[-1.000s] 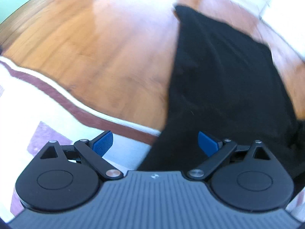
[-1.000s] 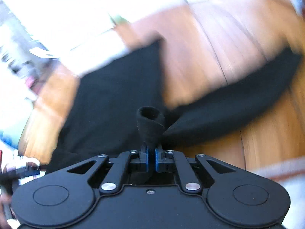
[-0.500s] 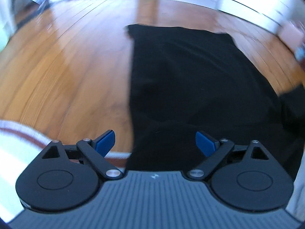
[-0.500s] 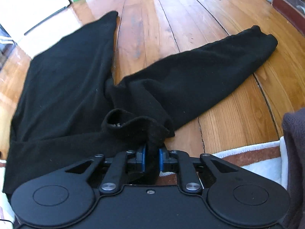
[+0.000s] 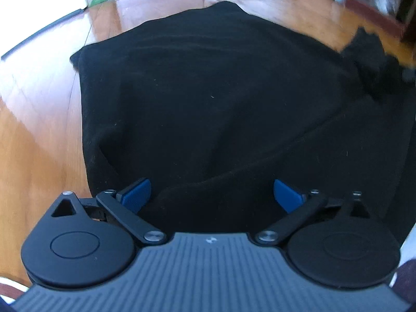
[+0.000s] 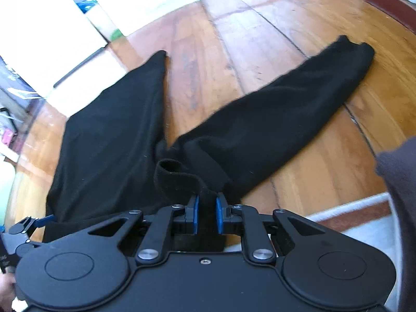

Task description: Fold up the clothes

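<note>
A black long-sleeved garment lies spread on the wooden floor and fills the left wrist view. My left gripper is open and empty, low over the near edge of the garment. In the right wrist view the garment's body lies at left and one sleeve stretches to the far right. My right gripper has its blue pads around a bunched fold of the black fabric near the shoulder, jaws slightly apart.
Wooden floor surrounds the garment. A white rug with a dark red border lies at the near right. A dark brown cloth hangs at the right edge. White furniture stands at far left.
My left gripper has swung right and now sits over the garment instead of the bare floor. My right gripper's jaws have parted slightly around the fold.
</note>
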`<act>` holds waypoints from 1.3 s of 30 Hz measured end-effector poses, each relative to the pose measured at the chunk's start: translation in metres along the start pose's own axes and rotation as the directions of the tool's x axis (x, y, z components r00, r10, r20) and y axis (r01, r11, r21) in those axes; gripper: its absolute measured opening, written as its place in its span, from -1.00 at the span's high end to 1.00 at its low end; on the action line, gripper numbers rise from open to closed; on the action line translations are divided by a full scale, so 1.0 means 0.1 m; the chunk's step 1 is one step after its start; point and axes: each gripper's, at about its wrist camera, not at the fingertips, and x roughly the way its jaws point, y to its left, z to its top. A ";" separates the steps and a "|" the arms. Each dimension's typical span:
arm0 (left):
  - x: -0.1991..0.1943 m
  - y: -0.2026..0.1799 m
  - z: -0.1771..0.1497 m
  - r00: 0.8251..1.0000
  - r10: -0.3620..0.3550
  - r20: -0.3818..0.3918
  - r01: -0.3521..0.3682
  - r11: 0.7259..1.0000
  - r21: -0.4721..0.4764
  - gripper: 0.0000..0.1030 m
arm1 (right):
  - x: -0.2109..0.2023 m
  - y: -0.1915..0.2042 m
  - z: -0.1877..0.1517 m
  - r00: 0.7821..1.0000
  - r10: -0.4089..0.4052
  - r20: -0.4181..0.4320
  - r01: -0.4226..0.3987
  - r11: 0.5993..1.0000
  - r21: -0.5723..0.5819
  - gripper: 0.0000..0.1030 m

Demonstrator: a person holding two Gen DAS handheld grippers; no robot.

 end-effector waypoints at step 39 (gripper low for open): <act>-0.90 0.06 -0.65 0.964 0.044 -0.263 -0.130 0.940 -0.316 -0.68 | 0.30 1.47 -0.40 0.933 0.274 -0.232 -0.322 0.925 -0.202 0.32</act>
